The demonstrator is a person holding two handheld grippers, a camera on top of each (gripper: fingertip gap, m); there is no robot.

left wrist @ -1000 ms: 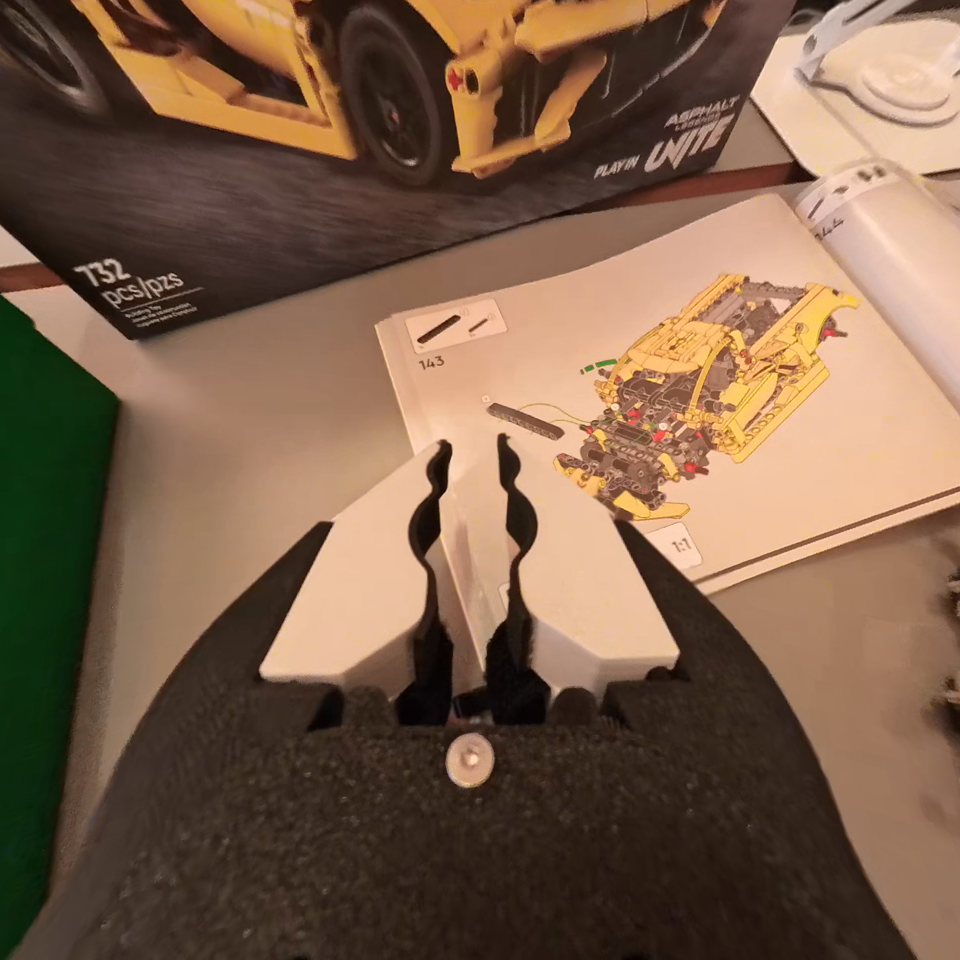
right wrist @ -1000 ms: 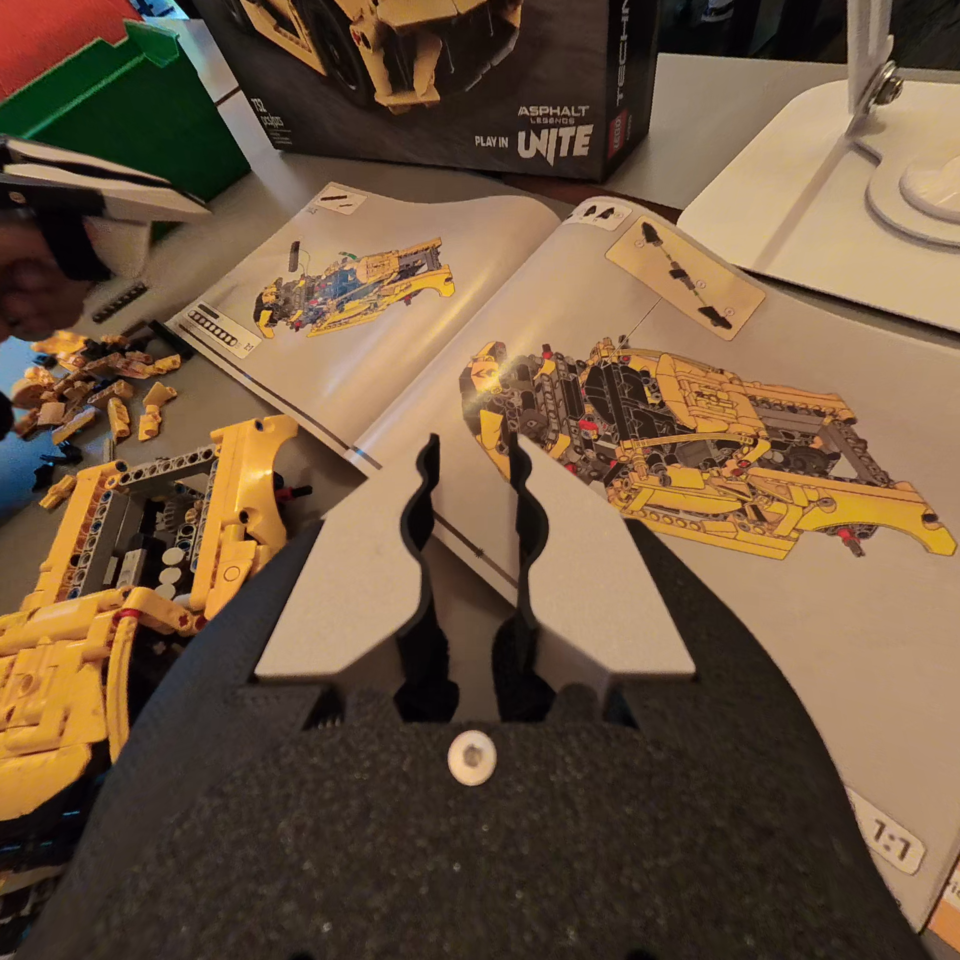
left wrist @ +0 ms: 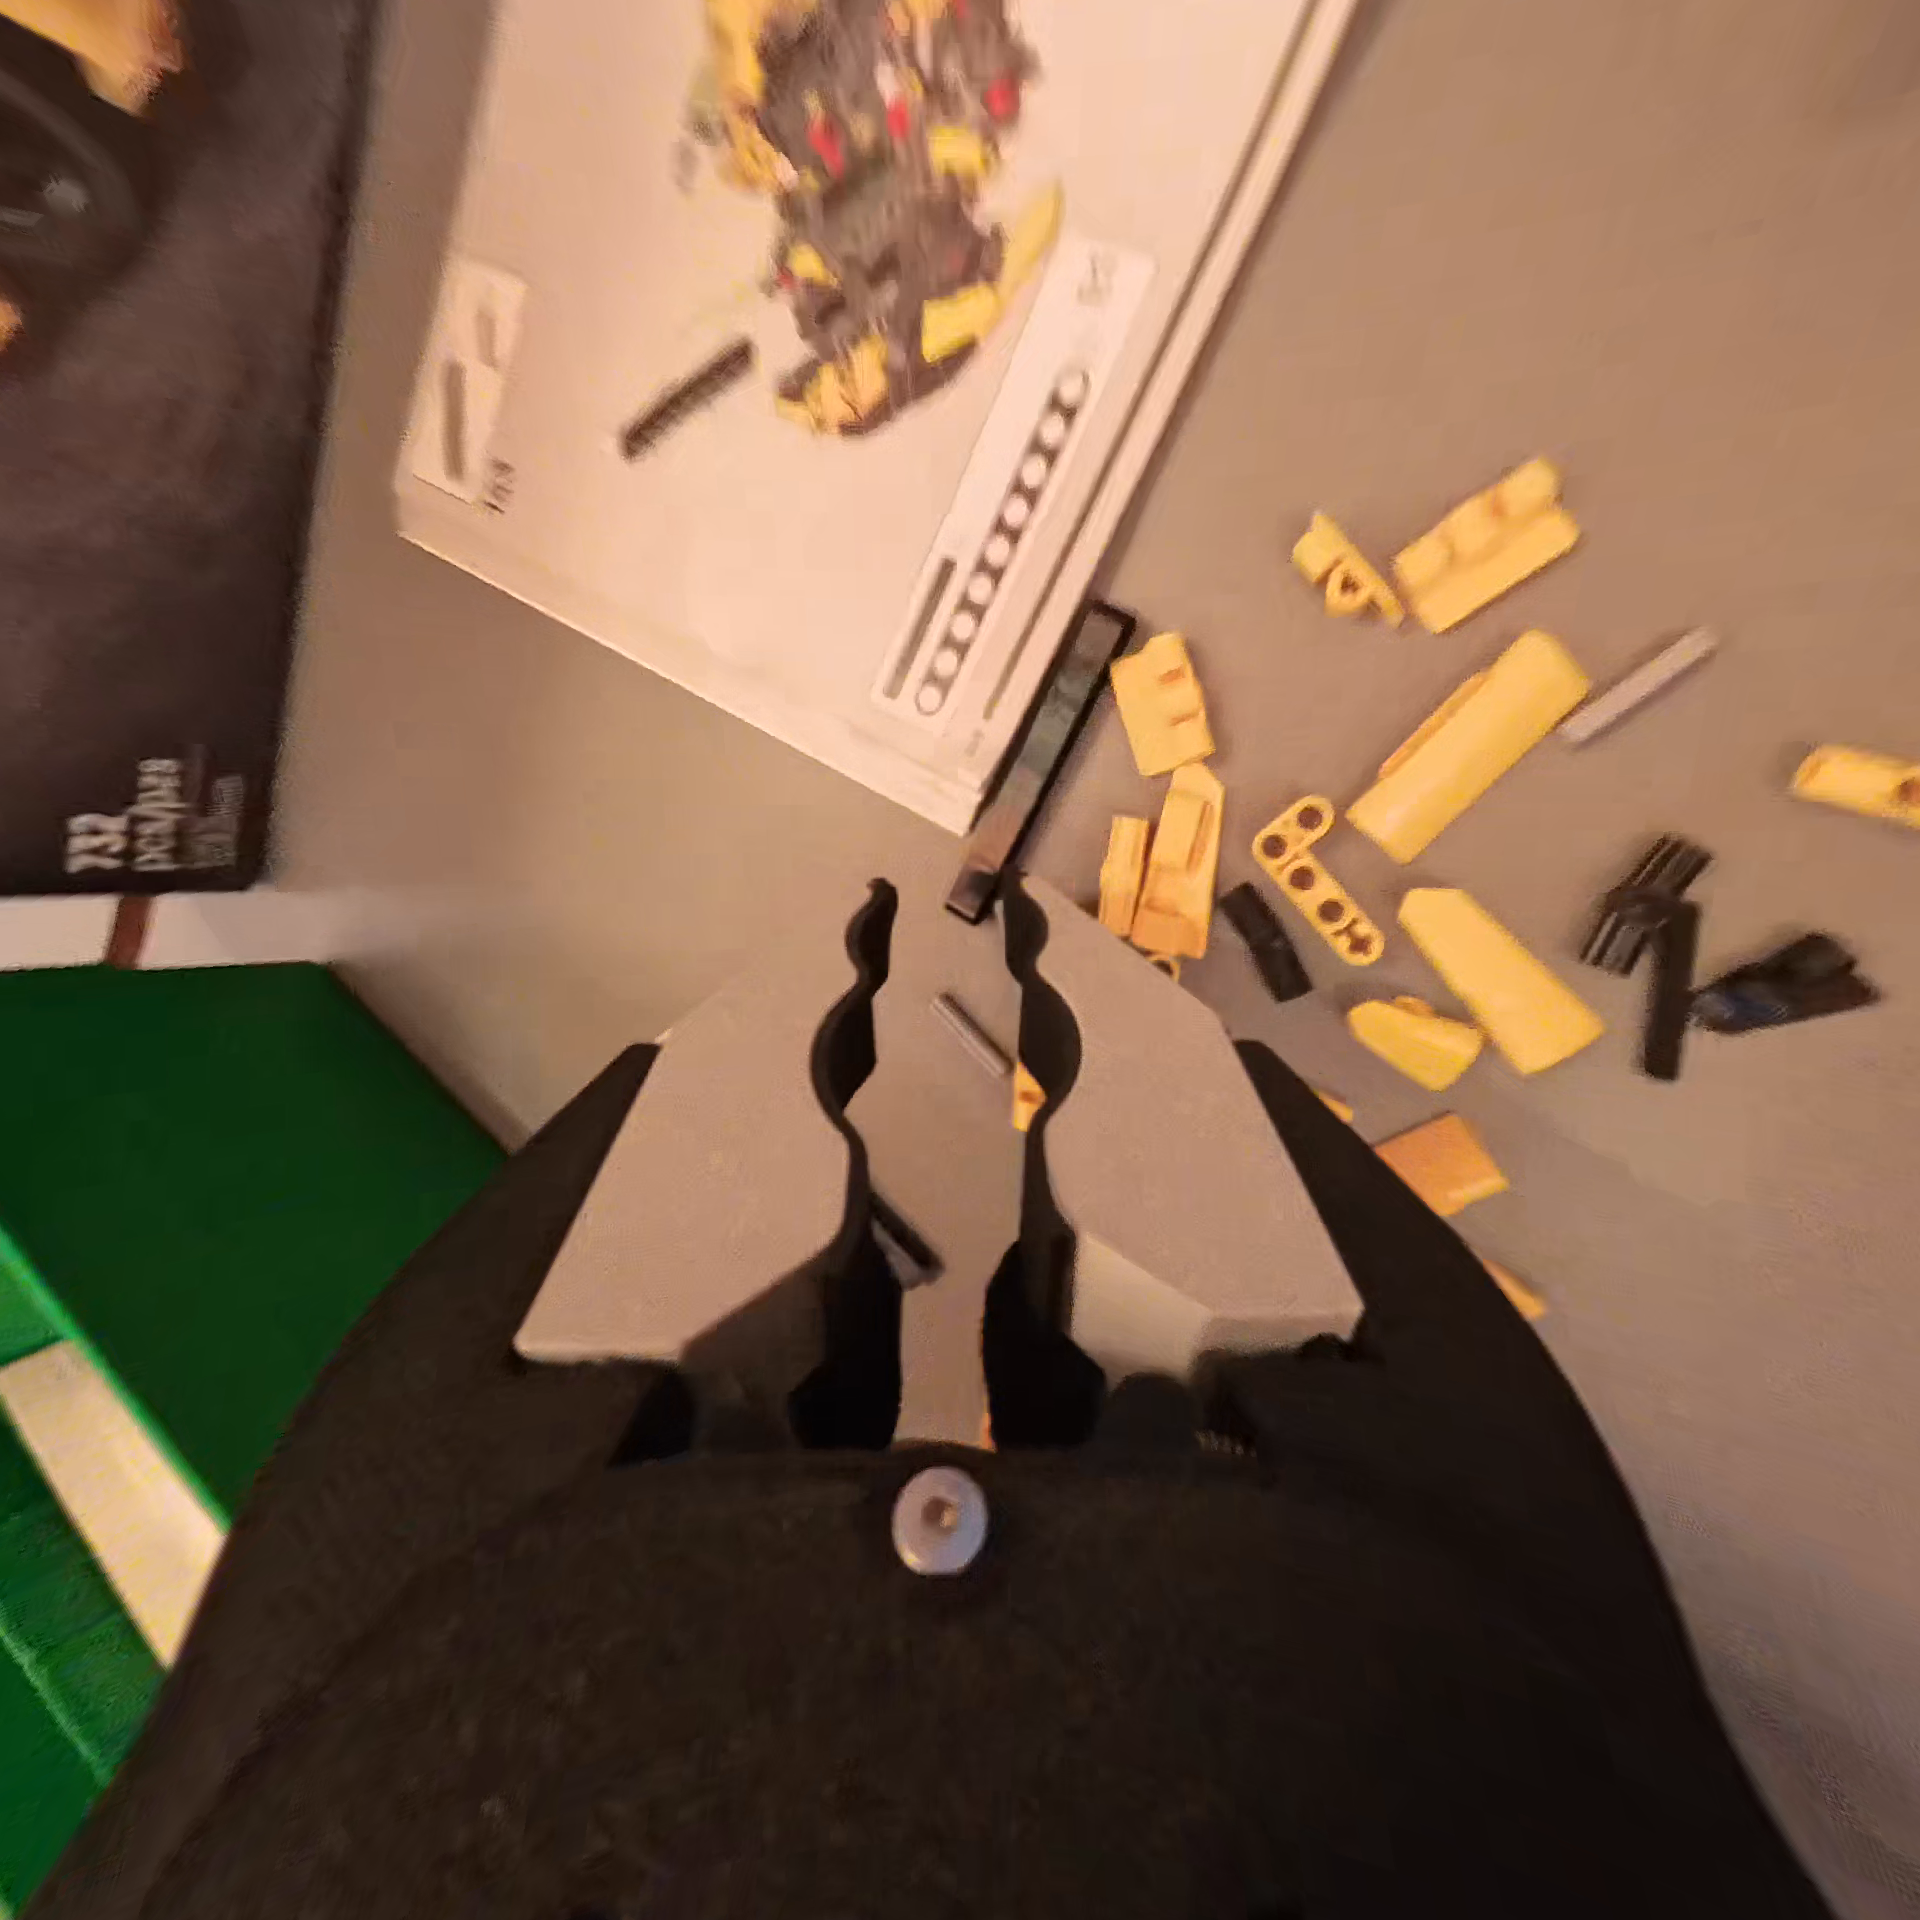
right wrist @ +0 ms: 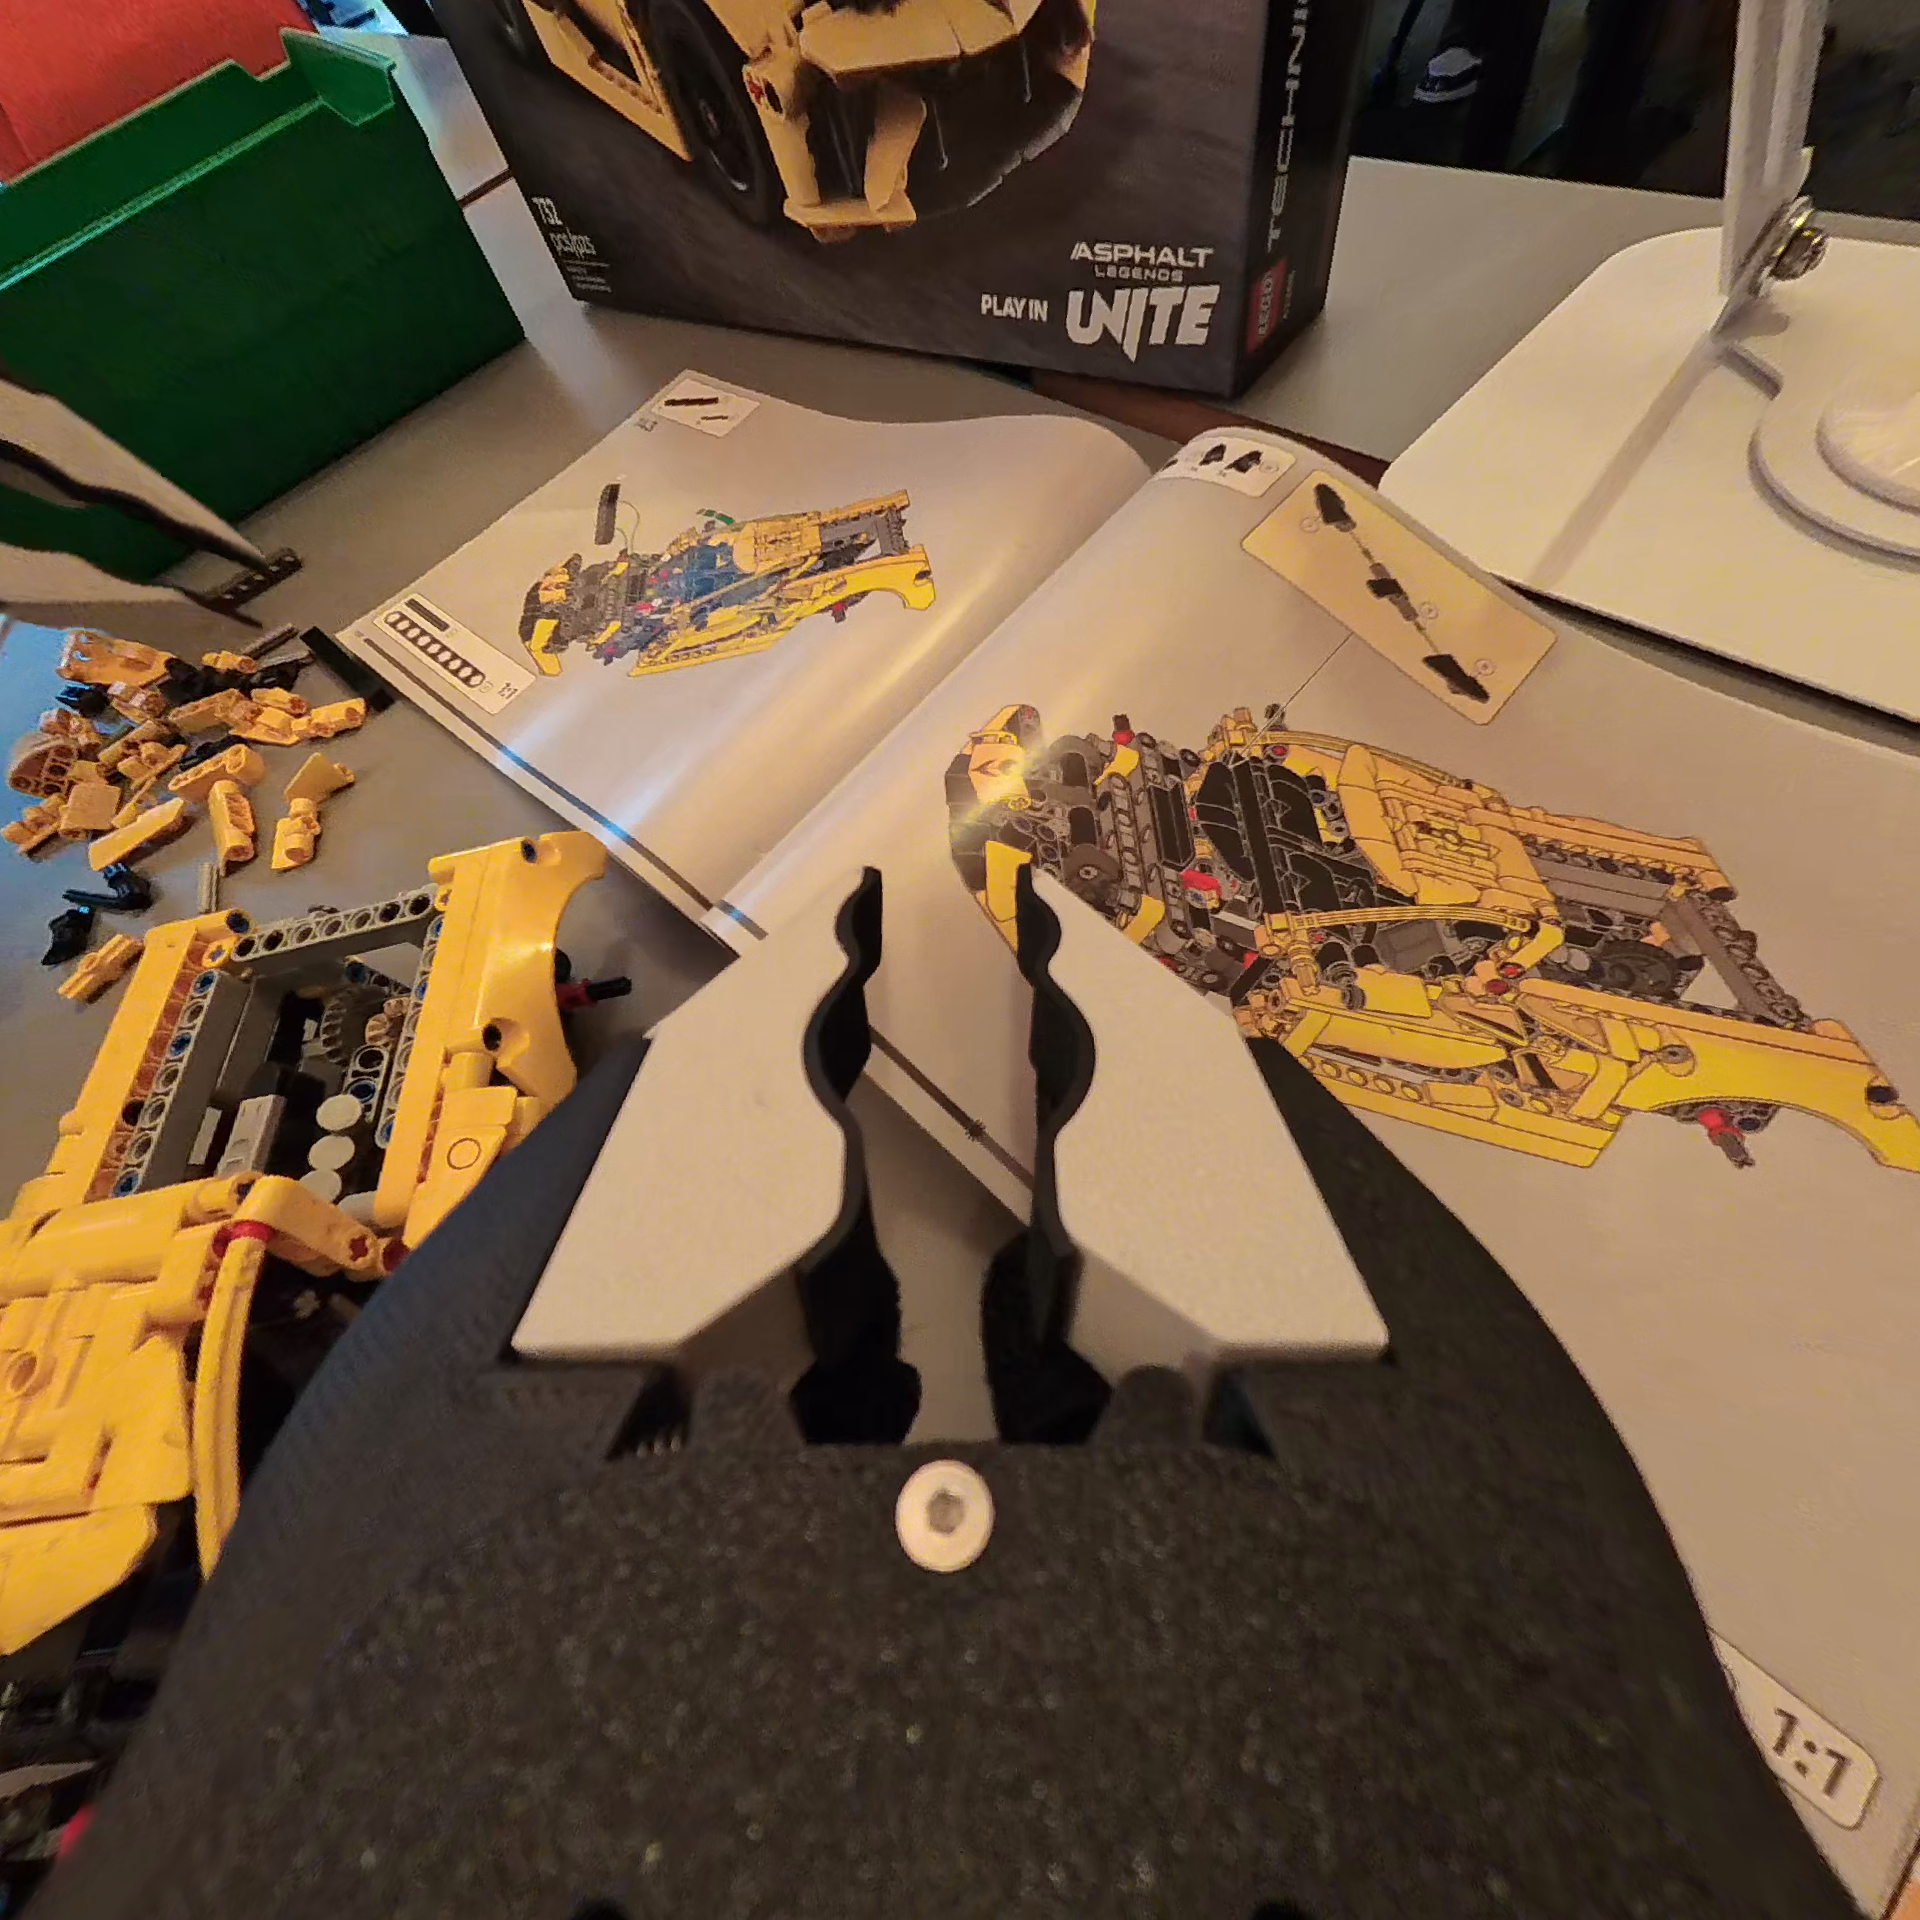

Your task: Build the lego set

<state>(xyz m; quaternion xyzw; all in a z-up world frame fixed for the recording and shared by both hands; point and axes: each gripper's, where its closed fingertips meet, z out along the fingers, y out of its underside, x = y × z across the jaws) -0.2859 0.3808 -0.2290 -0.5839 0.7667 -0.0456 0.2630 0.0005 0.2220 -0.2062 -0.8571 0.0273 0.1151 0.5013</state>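
Note:
My left gripper (left wrist: 945,894) is open and empty. It hangs over the table at the near corner of the open instruction booklet (left wrist: 831,416). A long black strip (left wrist: 1049,758) lies along that corner, its end close to my right fingertip. A small grey pin (left wrist: 971,1034) lies on the table between the fingers. Loose yellow and black pieces (left wrist: 1455,748) are scattered to the right. My right gripper (right wrist: 948,883) is open and empty over the booklet (right wrist: 1351,935). The partly built yellow car (right wrist: 260,1143) lies at its left. The left gripper (right wrist: 104,520) shows at the far left.
The dark set box (right wrist: 935,208) stands behind the booklet and shows in the left wrist view (left wrist: 156,468). A green bin (right wrist: 208,260) sits at the back left, also in the left wrist view (left wrist: 156,1195). A white stand base (right wrist: 1714,468) is at the back right. A black holed beam (right wrist: 255,582) lies by the bin. The gap from one gripper's tips to the other's is roughly 35 cm.
My left gripper has swung down and rightward from over the booklet page to its corner beside the loose pieces. My right gripper has hardly moved.

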